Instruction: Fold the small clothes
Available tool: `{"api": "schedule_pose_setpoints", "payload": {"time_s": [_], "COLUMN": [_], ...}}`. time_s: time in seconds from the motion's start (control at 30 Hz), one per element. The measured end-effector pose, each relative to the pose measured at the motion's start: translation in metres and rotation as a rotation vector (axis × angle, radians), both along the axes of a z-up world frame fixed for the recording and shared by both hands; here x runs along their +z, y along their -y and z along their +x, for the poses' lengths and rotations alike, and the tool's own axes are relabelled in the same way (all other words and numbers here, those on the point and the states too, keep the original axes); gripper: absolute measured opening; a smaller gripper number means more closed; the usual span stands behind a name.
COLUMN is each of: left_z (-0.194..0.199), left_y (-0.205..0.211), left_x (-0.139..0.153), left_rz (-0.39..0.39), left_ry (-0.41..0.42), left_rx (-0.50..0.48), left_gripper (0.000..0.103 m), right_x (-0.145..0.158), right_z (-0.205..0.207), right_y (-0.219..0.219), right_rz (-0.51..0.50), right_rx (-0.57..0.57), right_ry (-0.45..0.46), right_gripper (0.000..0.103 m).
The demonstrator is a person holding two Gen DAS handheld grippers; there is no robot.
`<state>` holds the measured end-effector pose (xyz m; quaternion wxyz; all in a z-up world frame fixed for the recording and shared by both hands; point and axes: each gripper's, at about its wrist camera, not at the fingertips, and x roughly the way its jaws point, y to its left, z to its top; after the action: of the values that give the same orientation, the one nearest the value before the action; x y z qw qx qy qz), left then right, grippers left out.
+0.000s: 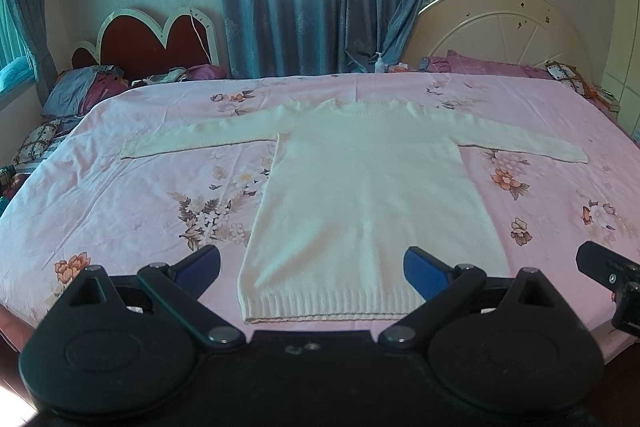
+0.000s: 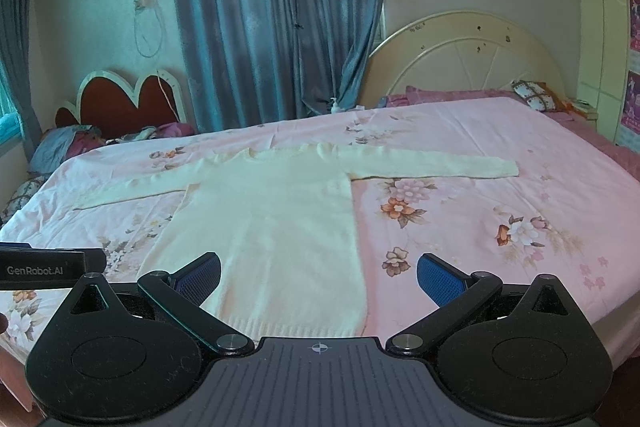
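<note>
Starting: nothing folded yet; cream sweater lies flat on the pink bedsheet, sleeves spread.
Left gripper: jaws wide apart, empty, over the hem.
Right gripper: jaws apart, empty, at the hem's right corner.
Next: probably pinch a sleeve cuff, fold inward.
Room: bare sheet on both sides; near bed edge close.

Bare pink sheet lies open either side of the spread sweater — pillows crowd only the far edge.
</note>
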<state>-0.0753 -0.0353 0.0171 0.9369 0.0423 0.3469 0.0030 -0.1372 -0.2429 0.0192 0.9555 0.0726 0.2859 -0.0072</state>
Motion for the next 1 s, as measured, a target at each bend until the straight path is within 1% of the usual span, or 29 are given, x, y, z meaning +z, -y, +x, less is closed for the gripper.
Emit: {"api": "schedule_pose_setpoints", "payload": {"time_s": [0.53, 0.77, 1.0], "left_z": [0.01, 0.033, 0.061], "left_y": [-0.001, -0.009, -0.014], "left_x": [-0.001, -0.009, -0.016], "left_rz": [0.0, 0.0, 0.005], "left_ry": [-0.01, -0.024, -0.033], "left_rx": [0.001, -0.003, -0.017], "left_gripper": [0.098, 0.098, 0.098], "right_x": [-0.008, -0.011, -0.019], "right_z": [0.016, 0.027, 0.052], "right_y": [0.003, -0.001, -0.005], "right_rz": [0.005, 0.002, -0.011], "right_rx": [-0.022, -0.025, -0.05], "right_ry": [-0.01, -0.014, -0.023], "right_gripper": [0.103, 0.103, 0.103]}}
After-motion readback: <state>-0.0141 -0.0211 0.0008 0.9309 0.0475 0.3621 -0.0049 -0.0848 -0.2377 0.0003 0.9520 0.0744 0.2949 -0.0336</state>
